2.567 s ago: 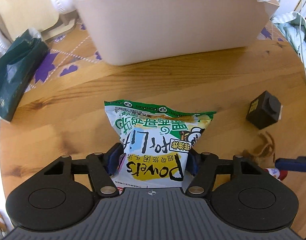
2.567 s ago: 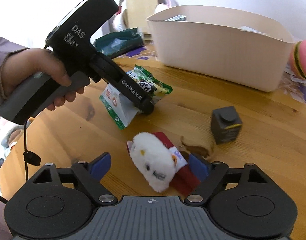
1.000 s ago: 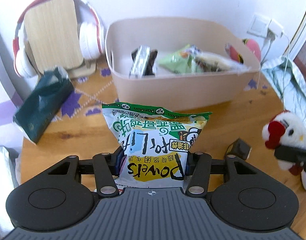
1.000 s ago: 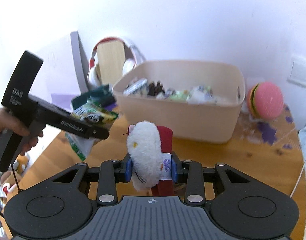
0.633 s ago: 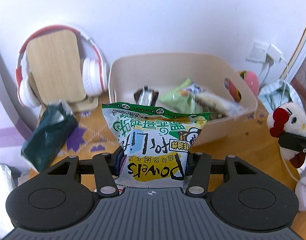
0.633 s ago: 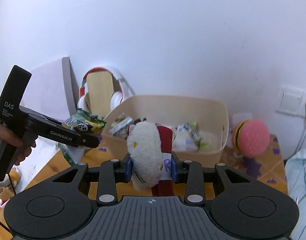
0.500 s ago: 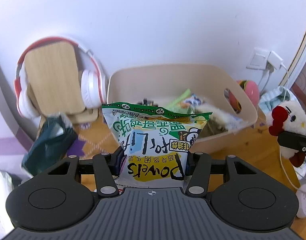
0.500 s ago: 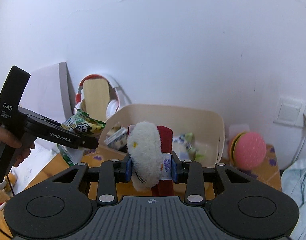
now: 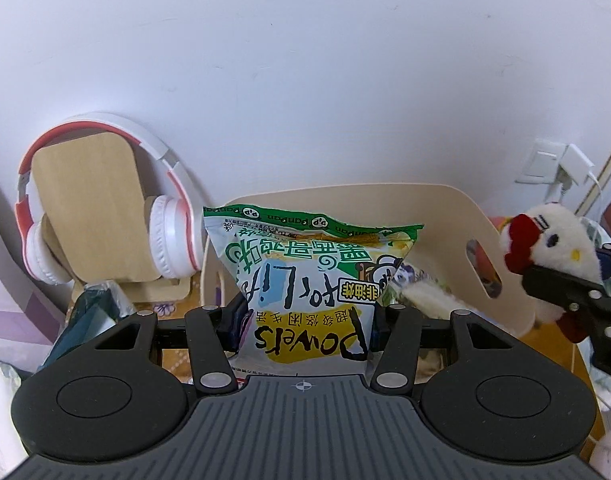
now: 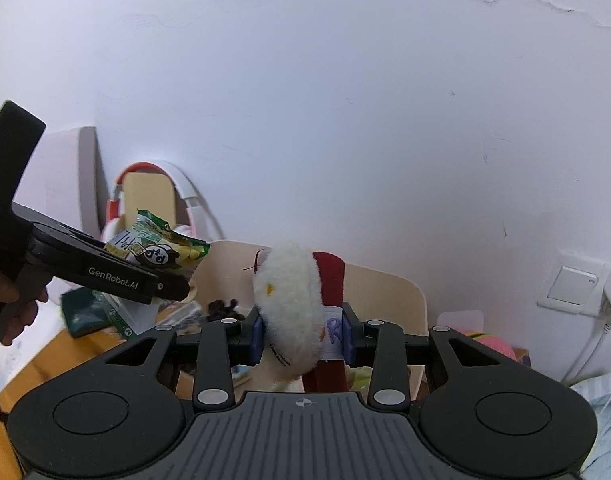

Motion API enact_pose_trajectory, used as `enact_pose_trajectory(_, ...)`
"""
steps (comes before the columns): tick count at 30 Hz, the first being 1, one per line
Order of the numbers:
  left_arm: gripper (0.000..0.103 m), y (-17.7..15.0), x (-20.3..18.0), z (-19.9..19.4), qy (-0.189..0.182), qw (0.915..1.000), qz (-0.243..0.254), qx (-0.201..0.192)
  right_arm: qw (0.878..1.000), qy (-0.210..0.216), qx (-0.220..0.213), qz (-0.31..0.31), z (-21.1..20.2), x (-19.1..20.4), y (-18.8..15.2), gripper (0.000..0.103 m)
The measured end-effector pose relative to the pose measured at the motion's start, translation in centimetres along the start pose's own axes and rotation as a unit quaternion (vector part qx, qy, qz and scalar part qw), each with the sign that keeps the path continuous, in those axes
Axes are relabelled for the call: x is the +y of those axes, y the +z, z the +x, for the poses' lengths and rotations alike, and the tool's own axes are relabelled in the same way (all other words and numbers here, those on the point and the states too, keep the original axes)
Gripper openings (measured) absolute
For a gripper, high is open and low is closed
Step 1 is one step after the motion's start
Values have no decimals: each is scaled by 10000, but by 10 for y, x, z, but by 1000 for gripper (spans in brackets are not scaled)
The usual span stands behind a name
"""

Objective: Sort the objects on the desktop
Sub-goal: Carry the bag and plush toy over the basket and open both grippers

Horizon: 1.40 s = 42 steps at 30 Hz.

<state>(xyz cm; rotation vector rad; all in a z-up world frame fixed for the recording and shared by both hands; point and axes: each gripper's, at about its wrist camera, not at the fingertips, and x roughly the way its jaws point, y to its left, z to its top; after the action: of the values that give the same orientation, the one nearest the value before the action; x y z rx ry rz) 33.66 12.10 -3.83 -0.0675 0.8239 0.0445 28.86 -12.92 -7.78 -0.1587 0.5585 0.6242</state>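
Left gripper (image 9: 305,320): fingers pinching snack bag (image 9: 309,280) (green-topped), in front of beige bin (image 9: 485,232). Right gripper (image 10: 303,338): fingers pinching plush toy (image 10: 293,304).

green/white snack bag (image 9: 309,280), beige bin (image 9: 465,216)

Beige bin (image 9: 481,216): contents mostly hidden behind snack bag (image 9: 309,280); visible items blurred. Green packet (image 9: 85,320) partly covered by the gripper body. Plush toy (image 10: 293,308): lower part hidden.

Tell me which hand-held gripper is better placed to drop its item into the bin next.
Probably left: its snack bag already hangs in front of the bin opening, while the right one's plush sits beside the rim.
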Motion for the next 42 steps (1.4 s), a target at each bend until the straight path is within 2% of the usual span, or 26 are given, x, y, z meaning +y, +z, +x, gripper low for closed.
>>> enact_pose_trajectory(6,54,5,-16,25,110,9997,137,197,9997,-129,202,14,33,-1,1,34)
enact_pose_trajectory(14,54,-5,-22,52,307,9974,268,593,9981,-212,578,-1,65,0,-10,34)
enact_pose_trajectory(21,55,-5,-22,57,472,9959,431,643,9960,-220,861,15,84,1,-16,36)
enact_pose_trajectory(23,59,-5,-22,56,451,9958,438,666,9957,-216,895,71,86,0,-17,37)
enact_pose_trajectory(24,62,-6,-21,56,427,9958,443,684,9956,-219,903,106,87,0,-16,47)
enact_pose_trajectory(28,68,-10,-18,53,396,9955,431,747,9962,-155,852,128,79,0,-17,61)
enact_pose_trajectory(30,69,-12,-15,50,369,9957,354,769,9968,-197,767,74,71,1,-18,78)
enact_pose_trajectory(33,69,-14,-11,43,279,9966,210,752,9979,-174,620,70,59,0,-18,87)
enact_pose_trajectory(42,73,-13,-10,17,255,9983,268,440,9993,-212,242,187,13,0,-25,99)
